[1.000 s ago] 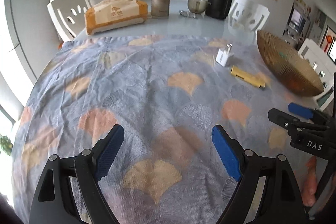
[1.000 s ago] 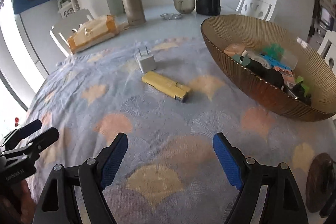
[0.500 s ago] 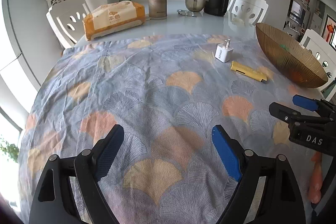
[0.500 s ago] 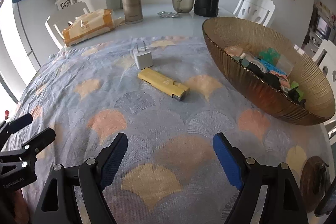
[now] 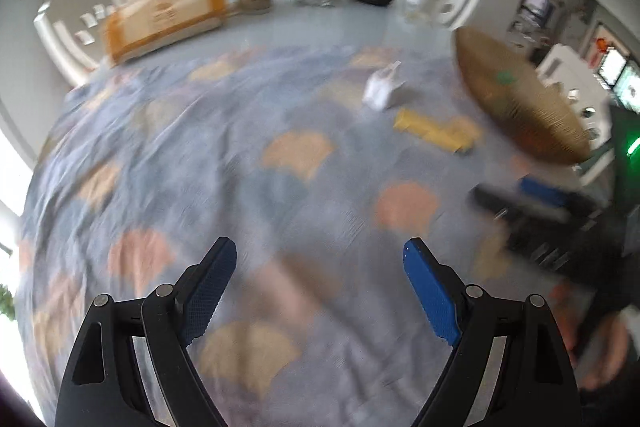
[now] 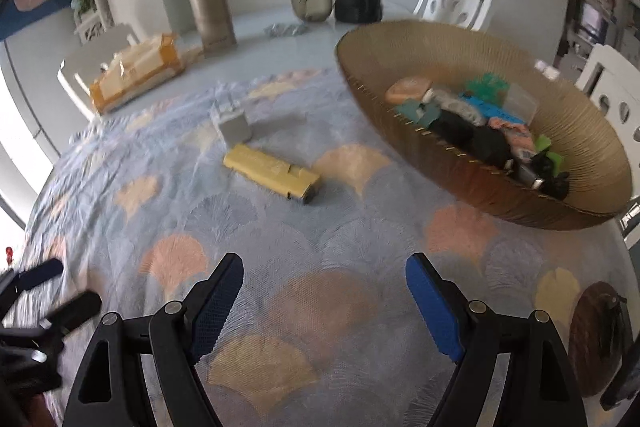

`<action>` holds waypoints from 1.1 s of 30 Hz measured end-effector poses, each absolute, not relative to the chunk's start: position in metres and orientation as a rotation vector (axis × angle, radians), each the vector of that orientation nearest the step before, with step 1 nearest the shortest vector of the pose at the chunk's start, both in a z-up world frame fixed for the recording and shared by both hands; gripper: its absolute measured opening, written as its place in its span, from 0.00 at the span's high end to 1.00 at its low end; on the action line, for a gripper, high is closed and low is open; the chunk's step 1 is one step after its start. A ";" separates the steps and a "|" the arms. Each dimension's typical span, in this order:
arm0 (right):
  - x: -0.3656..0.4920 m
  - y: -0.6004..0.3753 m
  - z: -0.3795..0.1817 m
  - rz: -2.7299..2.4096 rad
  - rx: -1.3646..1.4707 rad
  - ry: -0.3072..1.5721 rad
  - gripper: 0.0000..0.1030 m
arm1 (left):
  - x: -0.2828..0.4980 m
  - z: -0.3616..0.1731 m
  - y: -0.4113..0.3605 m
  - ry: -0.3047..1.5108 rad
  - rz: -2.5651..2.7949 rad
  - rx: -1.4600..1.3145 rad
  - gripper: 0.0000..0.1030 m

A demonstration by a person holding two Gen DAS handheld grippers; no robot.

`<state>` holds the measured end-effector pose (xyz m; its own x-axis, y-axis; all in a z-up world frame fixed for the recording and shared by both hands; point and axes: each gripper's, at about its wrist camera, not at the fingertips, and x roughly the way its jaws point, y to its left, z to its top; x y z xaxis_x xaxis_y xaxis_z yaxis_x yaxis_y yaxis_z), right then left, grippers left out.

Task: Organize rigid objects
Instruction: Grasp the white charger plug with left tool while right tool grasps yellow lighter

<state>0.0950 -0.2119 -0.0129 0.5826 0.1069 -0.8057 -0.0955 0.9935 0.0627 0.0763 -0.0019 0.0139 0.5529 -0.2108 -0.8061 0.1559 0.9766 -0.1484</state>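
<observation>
Because the yellow block (image 6: 272,174) lies loose on the cloth (image 6: 320,247) at eleven o'clock from the right gripper (image 6: 324,291), with the white plug (image 6: 234,125) just beyond and the bowl (image 6: 560,131) at two o'clock, a skewed approach could nudge it away — both grippers, left gripper (image 5: 316,279) too, gape wide, empty, touching nothing.

Left claw (image 5: 320,287) now nearer the white charger (image 5: 382,91), view blurred.
</observation>
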 end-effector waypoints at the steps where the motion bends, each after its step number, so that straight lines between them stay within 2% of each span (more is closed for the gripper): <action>1: 0.100 -0.209 -0.013 0.124 0.006 0.955 0.20 | 0.085 0.020 -0.004 0.948 -0.229 -0.058 0.18; 5: 0.122 -0.204 -0.016 0.134 -0.009 0.967 0.21 | 0.134 0.028 -0.019 0.914 -0.278 -0.007 0.18; 8: 0.136 -0.198 -0.022 0.135 -0.051 0.961 0.24 | 0.169 0.019 -0.034 0.935 -0.366 -0.003 0.18; 14: 0.154 -0.193 -0.022 0.181 -0.005 0.946 0.24 | 0.215 -0.002 -0.059 0.948 -0.430 0.025 0.20; 17: 0.155 -0.183 -0.023 0.182 -0.047 0.949 0.24 | 0.223 -0.009 -0.064 0.952 -0.444 0.042 0.36; 19: 0.155 -0.178 -0.023 0.191 -0.074 0.948 0.25 | 0.224 -0.012 -0.066 0.958 -0.479 0.037 0.66; 21: 0.153 -0.174 -0.021 0.209 -0.089 0.933 0.40 | 0.220 -0.014 -0.069 0.952 -0.468 0.053 0.74; 22: 0.153 -0.174 -0.021 0.217 -0.092 0.930 0.42 | 0.219 -0.014 -0.069 0.946 -0.454 0.065 0.74; 23: 0.152 -0.173 -0.021 0.224 -0.096 0.924 0.51 | 0.217 -0.013 -0.068 0.943 -0.442 0.066 0.74; 24: 0.150 -0.173 -0.020 0.236 -0.100 0.915 0.66 | 0.215 -0.012 -0.065 0.939 -0.425 0.059 0.74; 33: 0.131 -0.170 -0.018 0.284 -0.123 0.913 0.74 | 0.152 -0.010 -0.013 0.926 -0.232 -0.062 0.74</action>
<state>0.1307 -0.1696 -0.0180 0.5772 0.1899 -0.7942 -0.2940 0.9557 0.0148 0.1525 -0.0132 -0.0097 0.5779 -0.2251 -0.7845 0.1720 0.9732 -0.1526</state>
